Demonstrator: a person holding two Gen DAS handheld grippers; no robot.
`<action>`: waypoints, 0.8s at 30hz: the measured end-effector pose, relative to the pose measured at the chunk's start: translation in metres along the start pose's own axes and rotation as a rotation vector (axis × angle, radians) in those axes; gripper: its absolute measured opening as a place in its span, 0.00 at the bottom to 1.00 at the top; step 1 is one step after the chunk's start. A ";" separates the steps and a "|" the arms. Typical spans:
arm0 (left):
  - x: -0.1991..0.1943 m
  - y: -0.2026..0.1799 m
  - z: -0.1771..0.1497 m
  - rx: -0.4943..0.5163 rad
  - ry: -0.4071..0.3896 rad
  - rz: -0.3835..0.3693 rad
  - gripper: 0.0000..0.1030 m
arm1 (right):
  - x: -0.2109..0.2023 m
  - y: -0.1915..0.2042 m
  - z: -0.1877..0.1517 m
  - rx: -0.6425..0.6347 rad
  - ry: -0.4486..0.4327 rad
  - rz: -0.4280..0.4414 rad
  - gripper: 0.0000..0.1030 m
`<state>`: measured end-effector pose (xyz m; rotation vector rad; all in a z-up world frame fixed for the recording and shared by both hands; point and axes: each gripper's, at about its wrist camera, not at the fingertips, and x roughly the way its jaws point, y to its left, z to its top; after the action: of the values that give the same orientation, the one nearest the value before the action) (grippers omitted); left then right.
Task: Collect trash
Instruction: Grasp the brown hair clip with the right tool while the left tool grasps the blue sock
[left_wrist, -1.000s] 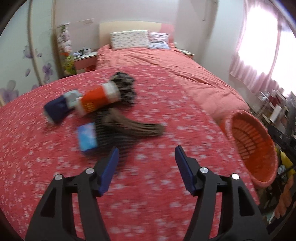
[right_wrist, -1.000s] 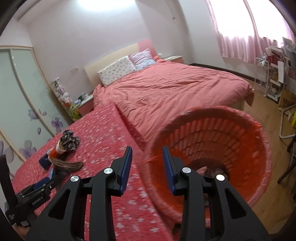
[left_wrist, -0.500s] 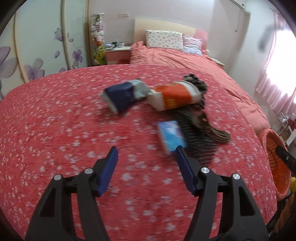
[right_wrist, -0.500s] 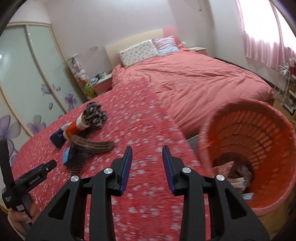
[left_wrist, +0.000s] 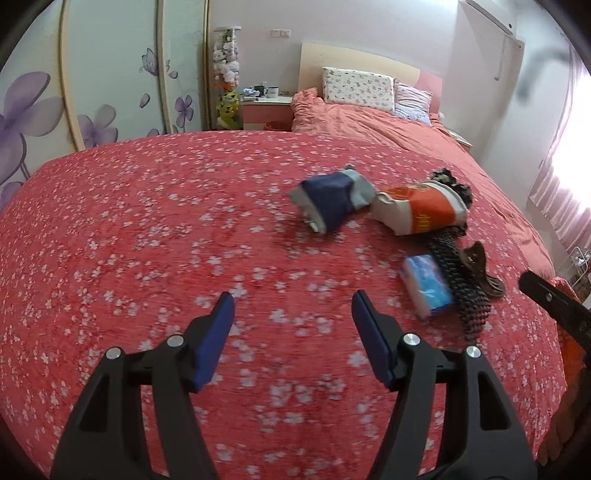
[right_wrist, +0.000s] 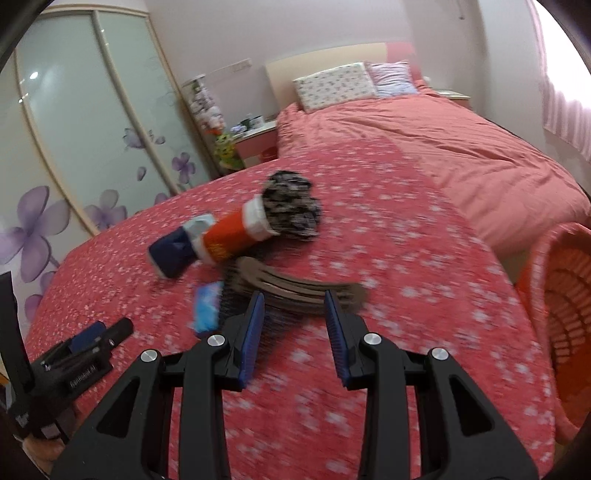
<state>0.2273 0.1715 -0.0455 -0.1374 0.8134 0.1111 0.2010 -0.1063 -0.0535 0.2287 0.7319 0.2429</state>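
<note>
On the red floral cover (left_wrist: 147, 229): 1 blue pouch (left_wrist: 328, 202), 1 orange tube (right_wrist: 231, 236), 1 blue packet (left_wrist: 426, 285). 1 orange basket (right_wrist: 554, 295), contents unseen. Left gripper (left_wrist: 291, 310) and right gripper (right_wrist: 294, 306) both parted, empty.

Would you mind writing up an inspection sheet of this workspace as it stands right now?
Surface: red floral bedspread, flat, items grouped on one side.
Job's things: navy pouch beside orange-and-white packet; blue tissue pack nearer the grippers.
Clutter: black-and-white fabric bundle at the packet's far end; brown ribbed piece over dark mesh.
Grippers: left gripper open, nothing between its fingers; right gripper open, empty, pointing at the brown piece.
Cables: nothing seen.
Surroundings: orange basket beside the bedspread's edge; second bed with floral pillow; wardrobe doors with purple flowers.
</note>
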 end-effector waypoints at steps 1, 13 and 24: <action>0.000 0.002 0.000 -0.003 0.001 0.000 0.63 | 0.005 0.008 0.001 -0.010 0.003 0.009 0.34; 0.001 0.016 0.001 -0.024 0.005 -0.015 0.63 | 0.032 0.034 0.009 -0.071 0.012 -0.032 0.10; -0.005 0.006 0.001 -0.021 0.004 -0.051 0.63 | -0.014 0.002 -0.015 -0.088 -0.012 -0.026 0.09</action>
<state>0.2233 0.1774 -0.0418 -0.1777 0.8119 0.0714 0.1802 -0.1070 -0.0551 0.1366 0.7103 0.2481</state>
